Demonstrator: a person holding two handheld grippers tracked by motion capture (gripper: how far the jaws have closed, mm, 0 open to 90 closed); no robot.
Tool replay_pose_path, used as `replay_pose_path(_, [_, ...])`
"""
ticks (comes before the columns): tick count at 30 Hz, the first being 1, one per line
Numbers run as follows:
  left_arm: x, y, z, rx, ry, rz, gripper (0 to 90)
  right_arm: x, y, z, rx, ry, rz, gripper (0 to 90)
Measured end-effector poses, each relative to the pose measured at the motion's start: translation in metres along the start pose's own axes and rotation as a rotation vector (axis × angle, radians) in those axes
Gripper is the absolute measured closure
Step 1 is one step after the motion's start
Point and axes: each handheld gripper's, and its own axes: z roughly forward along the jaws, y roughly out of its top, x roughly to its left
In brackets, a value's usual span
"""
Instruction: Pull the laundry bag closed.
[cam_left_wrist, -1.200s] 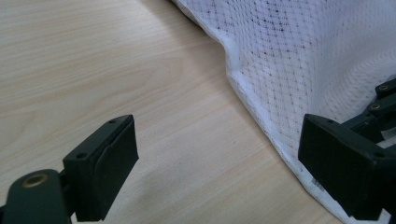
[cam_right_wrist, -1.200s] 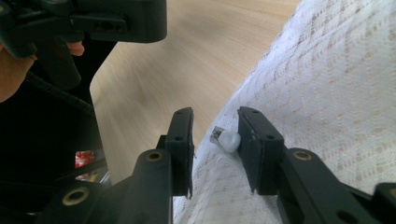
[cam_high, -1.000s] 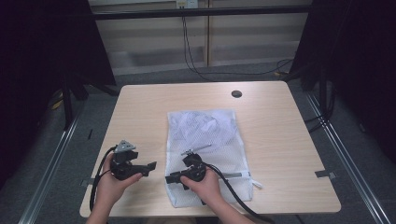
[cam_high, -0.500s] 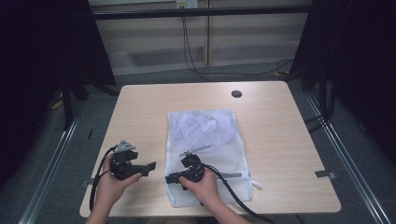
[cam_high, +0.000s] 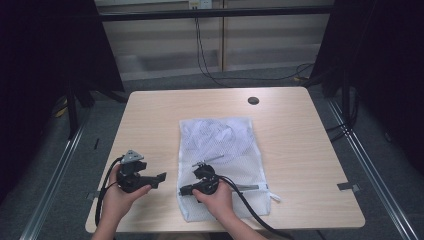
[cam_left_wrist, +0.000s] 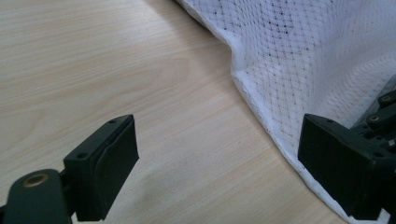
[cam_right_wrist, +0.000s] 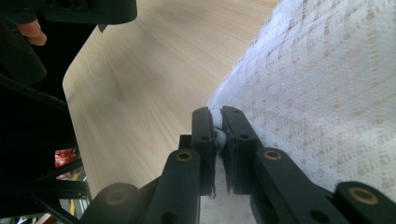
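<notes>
So there's a white mesh laundry bag (cam_high: 222, 150) lying flat on a light wooden table (cam_high: 300, 130), roughly in the middle and running from mid-table down to the near edge. You can see its zipper (cam_high: 250, 187) across the near end, with a little white pull tab sticking out to the right.

The right gripper (cam_high: 184, 190) sits on the bag's near-left corner, pointing left. Its jaws have just been closing, and in the right gripper view they're pinched narrow on the hemmed left edge of the mesh, with a bit of white fabric squeezed between the pads (cam_right_wrist: 205, 140). So it's got hold of the bag's edge right there, with bare table to one side and mesh to the other.

The left gripper (cam_high: 162, 176) is just left of the bag, near the table's front-left area, pointing right toward the bag's edge. Its jaws stand wide with nothing between them but table; in the left gripper view the bag's white seam (cam_left_wrist: 261, 112) runs diagonally past the right-hand jaw, close to it but I can't tell if it touches.

The two grippers are near each other, tips almost facing. There's also a small dark round hole (cam_high: 253, 100) at the far side of the table, well away from everything.
</notes>
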Motion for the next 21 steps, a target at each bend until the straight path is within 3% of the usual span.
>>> replay_pose_path(13, [-0.003, 0.000, 0.000, -0.004, -0.042, -0.011, 12.1, -0.002, 0.009, -0.025, -0.072, 0.034, 0.006, 87.0])
replay_pose_path(14, [-0.004, 0.000, 0.001, -0.007, -0.064, -0.020, 12.1, -0.003, 0.009, -0.027, -0.073, 0.038, 0.011, 86.9])
replay_pose_path(21, [-0.006, 0.001, 0.001, -0.011, -0.099, -0.029, 12.7, -0.004, 0.011, -0.033, -0.094, 0.051, 0.023, 87.1])
